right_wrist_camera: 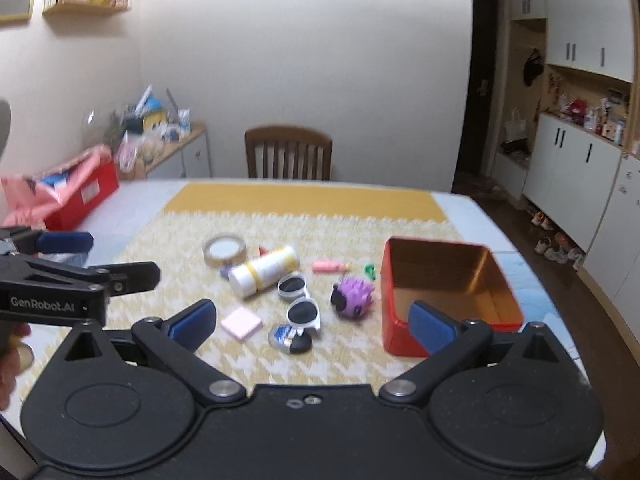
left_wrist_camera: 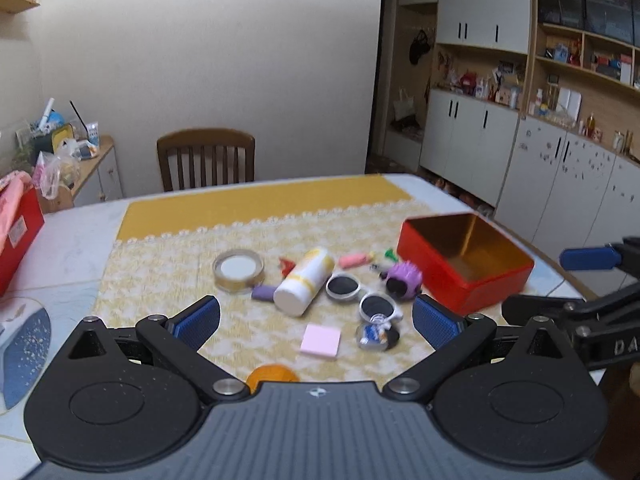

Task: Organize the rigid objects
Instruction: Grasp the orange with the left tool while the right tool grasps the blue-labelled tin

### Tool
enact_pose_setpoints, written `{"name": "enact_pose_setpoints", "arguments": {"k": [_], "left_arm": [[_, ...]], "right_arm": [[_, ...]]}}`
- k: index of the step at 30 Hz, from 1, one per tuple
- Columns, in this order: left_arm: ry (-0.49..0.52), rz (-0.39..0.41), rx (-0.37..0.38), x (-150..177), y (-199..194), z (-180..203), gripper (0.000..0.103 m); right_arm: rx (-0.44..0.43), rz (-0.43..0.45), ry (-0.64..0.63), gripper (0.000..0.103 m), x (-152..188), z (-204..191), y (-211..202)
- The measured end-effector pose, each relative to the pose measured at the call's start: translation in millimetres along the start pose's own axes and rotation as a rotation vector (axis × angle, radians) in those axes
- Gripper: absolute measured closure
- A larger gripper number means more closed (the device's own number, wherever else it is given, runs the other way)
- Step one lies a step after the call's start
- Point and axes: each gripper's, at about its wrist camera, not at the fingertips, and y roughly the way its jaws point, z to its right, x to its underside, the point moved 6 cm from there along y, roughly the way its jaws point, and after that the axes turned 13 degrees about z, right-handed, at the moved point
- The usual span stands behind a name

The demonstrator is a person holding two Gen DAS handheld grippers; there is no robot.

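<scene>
Both grippers held above the near table edge, jaws spread wide and empty.

Left gripper and right gripper face a yellow patterned cloth. On it lie a white bottle on its side, white-framed sunglasses, a pink sticky-note pad, a purple spiky toy and a round tape roll. An open red tin stands just right of the toy.
</scene>
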Motion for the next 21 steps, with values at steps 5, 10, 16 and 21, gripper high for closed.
{"name": "enact_pose_setpoints", "arguments": {"k": [5, 10, 16, 21], "left_arm": [[-0.002, -0.041, -0.016, 24.1, 16.7, -13.0, 0.0], [0.006, -0.088, -0.029, 47.2, 36.5, -21.0, 0.0], [0.006, -0.127, -0.044, 65.9, 55.9, -30.0, 0.0], [0.015, -0.153, -0.05, 79.1, 68.3, -32.3, 0.002]], "right_arm": [[-0.011, -0.055, -0.001, 0.004, 16.1, -1.6, 29.5], [0.001, -0.102, 0.006, 0.006, 31.7, -1.2, 60.1], [-0.008, -0.157, 0.046, 0.01, 47.8, -5.2, 99.8], [-0.024, -0.219, 0.043, 0.015, 65.1, -17.1, 131.5]]}}
